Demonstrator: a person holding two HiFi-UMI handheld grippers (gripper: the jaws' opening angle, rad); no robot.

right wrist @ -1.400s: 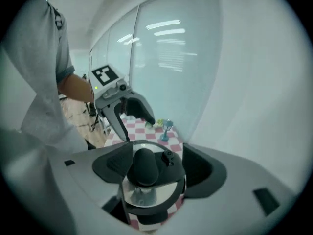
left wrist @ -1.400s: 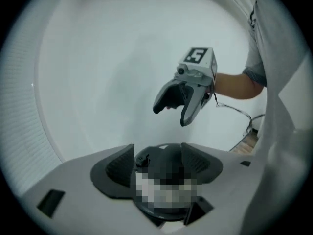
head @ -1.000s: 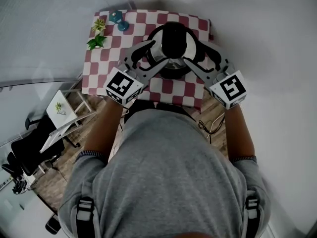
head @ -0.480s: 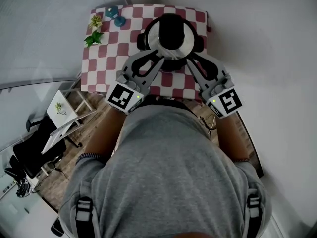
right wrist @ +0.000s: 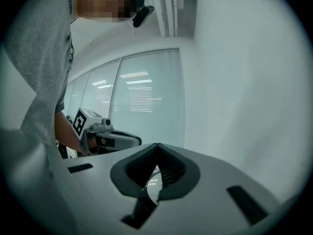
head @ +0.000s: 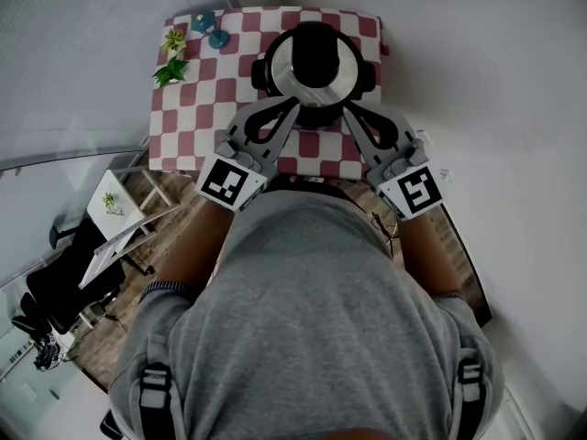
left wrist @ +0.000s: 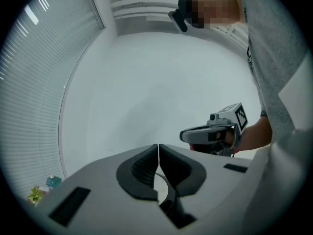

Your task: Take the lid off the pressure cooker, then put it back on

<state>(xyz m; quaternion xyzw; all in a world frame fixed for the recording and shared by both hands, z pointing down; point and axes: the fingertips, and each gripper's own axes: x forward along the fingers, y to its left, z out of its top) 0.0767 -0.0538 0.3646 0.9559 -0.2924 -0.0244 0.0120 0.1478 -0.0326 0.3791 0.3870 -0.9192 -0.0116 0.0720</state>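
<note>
Soft, even daylight comes through the blinds [left wrist: 27,82] at nine o'clock in the left gripper view. Shadows stay faint, and the pressure cooker lid [head: 286,76] shows a mild sheen. Both gripper views bulge like a fisheye, black at the corners.

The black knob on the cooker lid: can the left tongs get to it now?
Probably yes. The left tongs lie at the near side of the cooker, with nothing between them and the black knob; their jaws are shut, though, and must open first.
</note>
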